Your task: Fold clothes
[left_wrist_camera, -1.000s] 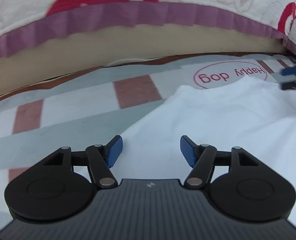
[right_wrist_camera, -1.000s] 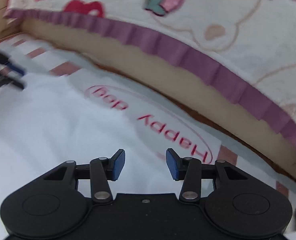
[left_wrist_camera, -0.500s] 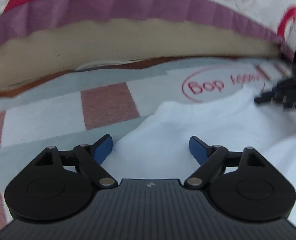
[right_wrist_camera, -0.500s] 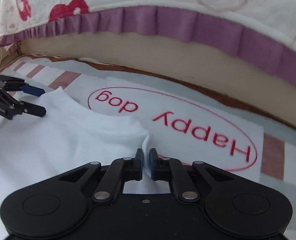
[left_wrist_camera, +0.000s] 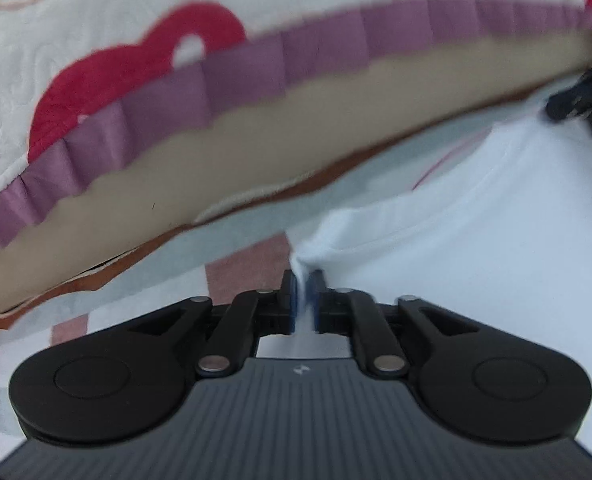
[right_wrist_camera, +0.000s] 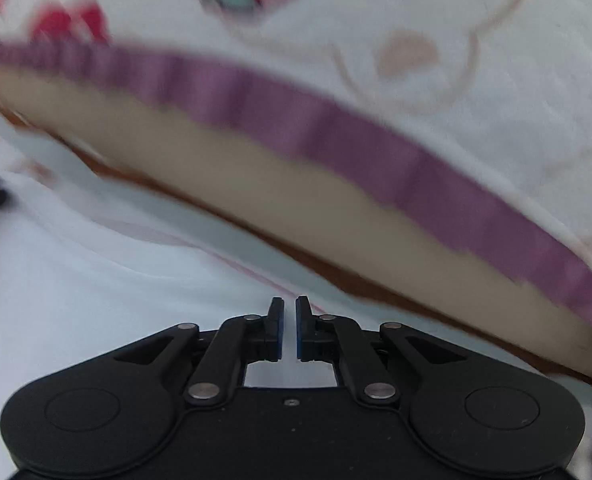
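**Item: white garment, both corners now gripped for the fold**

Left gripper [left_wrist_camera: 304, 294]: jaws pressed together on a pinched-up corner of the white garment [left_wrist_camera: 475, 248]. Half a second ago these jaws were spread wide above the same edge, so the grasp has only just been made. A small peak of cloth is seen rising from between the blue pads.

Right gripper [right_wrist_camera: 289, 328]: jaws drawn nearly together with a narrow slit between them. White cloth lies directly under and behind the fingertips; half a second ago a fold was visibly nipped there. Whether cloth is held now cannot be told, the view being blurred.

Garment location: spread on the checked mat [left_wrist_camera: 240, 272] with its red printed oval [left_wrist_camera: 435, 168], near the bed edge with the purple frill [left_wrist_camera: 256, 72] and the patterned quilt [right_wrist_camera: 375, 12]. The other gripper is seen at the far right of the left wrist view, at the garment's far edge.

Assessment: heavy motion blur in both views suggests movement is under way. With the left grasp closed, the lift-and-carry of the fold is judged ready to begin; the fold itself is not yet laid.
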Demonstrator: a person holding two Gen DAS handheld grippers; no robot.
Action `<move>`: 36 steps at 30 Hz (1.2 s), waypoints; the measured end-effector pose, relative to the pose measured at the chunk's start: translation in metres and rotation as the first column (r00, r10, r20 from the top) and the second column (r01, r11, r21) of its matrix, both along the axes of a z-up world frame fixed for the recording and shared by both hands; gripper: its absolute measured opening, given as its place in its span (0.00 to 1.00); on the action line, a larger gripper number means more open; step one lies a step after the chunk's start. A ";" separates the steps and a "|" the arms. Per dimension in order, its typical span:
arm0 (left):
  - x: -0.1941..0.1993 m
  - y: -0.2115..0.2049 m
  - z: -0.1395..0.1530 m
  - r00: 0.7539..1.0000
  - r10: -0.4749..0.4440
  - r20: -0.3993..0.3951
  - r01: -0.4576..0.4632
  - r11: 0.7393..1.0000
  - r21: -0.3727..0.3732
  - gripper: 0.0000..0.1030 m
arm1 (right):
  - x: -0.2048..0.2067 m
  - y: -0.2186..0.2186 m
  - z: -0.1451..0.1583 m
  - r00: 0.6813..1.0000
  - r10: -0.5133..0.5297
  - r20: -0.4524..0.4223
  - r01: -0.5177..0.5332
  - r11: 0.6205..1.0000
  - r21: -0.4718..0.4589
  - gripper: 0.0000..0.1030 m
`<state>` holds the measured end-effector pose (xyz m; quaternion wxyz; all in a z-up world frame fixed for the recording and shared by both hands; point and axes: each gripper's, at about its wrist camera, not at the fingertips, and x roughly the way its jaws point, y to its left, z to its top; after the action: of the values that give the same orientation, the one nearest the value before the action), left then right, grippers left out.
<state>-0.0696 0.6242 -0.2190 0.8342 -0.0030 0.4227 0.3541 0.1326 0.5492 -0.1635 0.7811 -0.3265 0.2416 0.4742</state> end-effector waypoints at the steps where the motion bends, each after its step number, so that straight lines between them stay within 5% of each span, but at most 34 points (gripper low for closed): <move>1: -0.001 -0.002 -0.001 1.000 0.022 -0.002 -0.022 1.000 0.006 0.33 | 0.002 -0.008 0.003 0.999 -0.039 -0.007 0.039 0.999 0.029 0.10; 4: -0.016 -0.016 0.015 0.995 0.059 0.085 -0.057 0.998 -0.026 0.52 | 0.005 -0.066 0.026 0.988 -0.074 -0.135 0.094 0.984 0.148 0.39; 9: -0.057 -0.067 0.052 0.979 -0.041 0.197 0.067 0.989 -0.128 0.60 | 0.006 -0.175 0.066 0.934 -0.072 -0.350 0.181 0.940 0.290 0.40; 14: -0.097 -0.127 0.041 0.986 -0.058 0.156 0.094 0.966 -0.239 0.63 | -0.015 -0.258 0.047 0.896 -0.059 -0.441 0.169 0.962 0.215 0.51; 18: -0.118 -0.147 0.019 0.997 -0.011 0.071 0.031 0.956 -0.292 0.63 | -0.009 -0.280 0.002 0.785 -0.200 -0.586 0.321 0.941 0.107 0.58; 20: -0.129 -0.157 0.018 1.000 -0.001 0.006 0.003 0.962 -0.272 0.63 | -0.011 -0.283 -0.010 0.778 -0.202 -0.594 0.349 0.926 0.143 0.59; 22: -0.144 -0.165 0.024 0.999 -0.002 -0.041 -0.009 0.968 -0.250 0.63 | -0.014 -0.276 -0.017 0.803 -0.182 -0.568 0.329 0.929 0.167 0.53; 23: -0.153 -0.168 0.028 0.998 -0.003 -0.062 -0.012 0.971 -0.239 0.63 | -0.018 -0.267 -0.017 0.846 -0.151 -0.511 0.274 0.945 0.176 0.02; 24: -0.161 -0.172 0.033 0.997 -0.005 -0.083 -0.015 0.974 -0.228 0.63 | -0.021 -0.258 -0.017 0.893 -0.116 -0.434 0.207 0.964 0.168 0.05; 27: -0.193 -0.177 0.039 0.986 0.008 -0.167 -0.040 0.981 -0.189 0.64 | -0.016 -0.249 -0.016 0.937 -0.123 -0.326 0.176 0.975 0.139 0.02; 30: -0.231 -0.178 0.045 0.975 0.059 -0.213 -0.101 0.976 -0.194 0.64 | -0.013 -0.250 -0.018 0.940 -0.141 -0.311 0.192 0.972 0.138 0.08; 31: -0.243 -0.177 0.048 0.977 0.082 -0.196 -0.126 0.966 -0.224 0.64 | -0.016 -0.248 -0.017 0.949 -0.149 -0.278 0.189 0.974 0.123 0.23; 34: -0.281 -0.174 0.060 0.980 0.171 -0.105 -0.197 0.913 -0.358 0.64 | -0.025 -0.257 -0.004 0.952 -0.155 -0.262 0.183 0.979 0.086 0.33; 36: -0.301 -0.178 0.067 0.975 0.215 -0.047 -0.214 0.874 -0.436 0.64 | -0.028 -0.288 0.009 0.916 -0.121 -0.381 0.168 0.982 0.092 0.41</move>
<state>-0.3704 0.4465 -0.1516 0.7684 -0.2378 0.4873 0.3400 0.1050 0.2612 -0.1550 0.7721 -0.1629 0.3800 0.4826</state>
